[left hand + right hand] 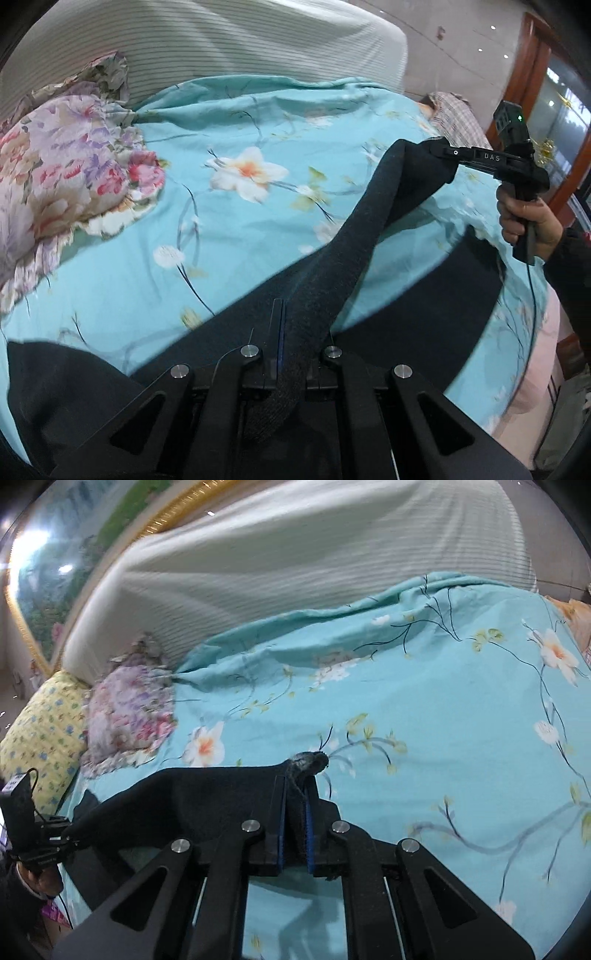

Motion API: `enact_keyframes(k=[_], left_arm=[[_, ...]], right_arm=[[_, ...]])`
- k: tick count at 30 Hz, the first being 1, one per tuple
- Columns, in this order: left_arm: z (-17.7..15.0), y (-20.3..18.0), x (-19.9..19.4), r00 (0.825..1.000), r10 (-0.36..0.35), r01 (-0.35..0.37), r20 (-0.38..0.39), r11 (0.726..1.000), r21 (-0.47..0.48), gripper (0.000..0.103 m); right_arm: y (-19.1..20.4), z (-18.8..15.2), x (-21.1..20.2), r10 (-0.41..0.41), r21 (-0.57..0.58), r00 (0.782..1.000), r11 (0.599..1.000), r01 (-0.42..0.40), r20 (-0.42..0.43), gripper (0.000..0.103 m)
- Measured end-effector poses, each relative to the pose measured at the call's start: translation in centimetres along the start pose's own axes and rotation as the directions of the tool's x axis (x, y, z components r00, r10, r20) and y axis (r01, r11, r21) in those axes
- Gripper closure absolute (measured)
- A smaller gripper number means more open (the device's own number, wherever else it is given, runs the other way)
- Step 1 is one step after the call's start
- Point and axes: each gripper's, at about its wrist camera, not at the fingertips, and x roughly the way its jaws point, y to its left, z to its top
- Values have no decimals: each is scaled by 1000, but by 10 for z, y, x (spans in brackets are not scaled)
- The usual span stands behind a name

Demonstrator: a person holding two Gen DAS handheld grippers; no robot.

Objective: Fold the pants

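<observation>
Dark pants hang stretched between my two grippers above a bed with a turquoise floral sheet. My left gripper is shut on one end of the pants' edge. My right gripper shows at the right of the left wrist view, shut on the other end. In the right wrist view my right gripper pinches a bunched corner of the pants, and my left gripper holds the far end at the lower left. More dark cloth lies on the sheet below.
A floral pillow lies at the left on the bed, with a yellow patterned pillow beside it. A striped white headboard cushion stands behind. A plaid cloth lies at the far right edge. A wooden door frame is beyond.
</observation>
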Motion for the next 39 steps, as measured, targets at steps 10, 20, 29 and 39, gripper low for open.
enact_keyframes(k=[10, 20, 29, 39], left_arm=[[-67, -30, -8, 1000, -19, 19, -25, 1000, 21, 99], [-95, -46, -5, 999, -26, 28, -31, 997, 69, 99], [-113, -51, 9, 997, -5, 12, -72, 995, 98, 94], [-125, -50, -4, 996, -55, 59, -77, 997, 56, 52]], right_arm=[[1, -70, -55, 76, -76, 995, 995, -71, 66, 94], [-2, -119, -87, 49, -132, 998, 990, -44, 41, 95], [-6, -145, -91, 10, -134, 1000, 991, -12, -17, 95], [-11, -160, -103, -47, -77, 996, 996, 41, -70, 86]])
